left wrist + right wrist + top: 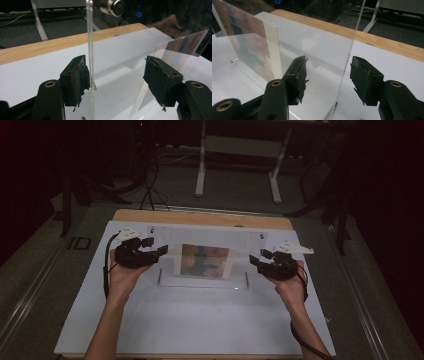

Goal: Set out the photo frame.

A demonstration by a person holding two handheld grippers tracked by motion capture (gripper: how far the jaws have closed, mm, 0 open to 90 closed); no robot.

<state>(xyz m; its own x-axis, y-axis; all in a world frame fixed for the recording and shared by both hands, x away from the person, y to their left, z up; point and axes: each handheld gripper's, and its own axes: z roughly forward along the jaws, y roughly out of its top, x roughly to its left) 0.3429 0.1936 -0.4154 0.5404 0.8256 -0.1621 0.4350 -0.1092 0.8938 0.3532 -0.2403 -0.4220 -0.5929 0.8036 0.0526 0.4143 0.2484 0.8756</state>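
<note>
A clear acrylic picture stand point(210, 236) is upright on the white board point(200, 320), with a colourful print point(205, 261) held in its middle. My left gripper point(159, 251) is at the stand's left edge and my right gripper point(256, 260) at its right edge. In the left gripper view the pane's edge point(89, 30) rises between the open jaws of the left gripper point(116, 71), close beside the left pad point(78, 75) and well apart from the other; the print point(185, 45) lies beyond. In the right gripper view the pane's edge point(354, 30) stands free between the open jaws of the right gripper point(329, 75), with the print point(249, 42) behind.
The white board lies on a wooden tabletop point(200, 217) whose far edge shows behind the stand. Beyond it on the dark floor are a white table frame point(237, 165) and cables point(150, 190). A metal bolt point(116, 7) sits at the stand's top corner.
</note>
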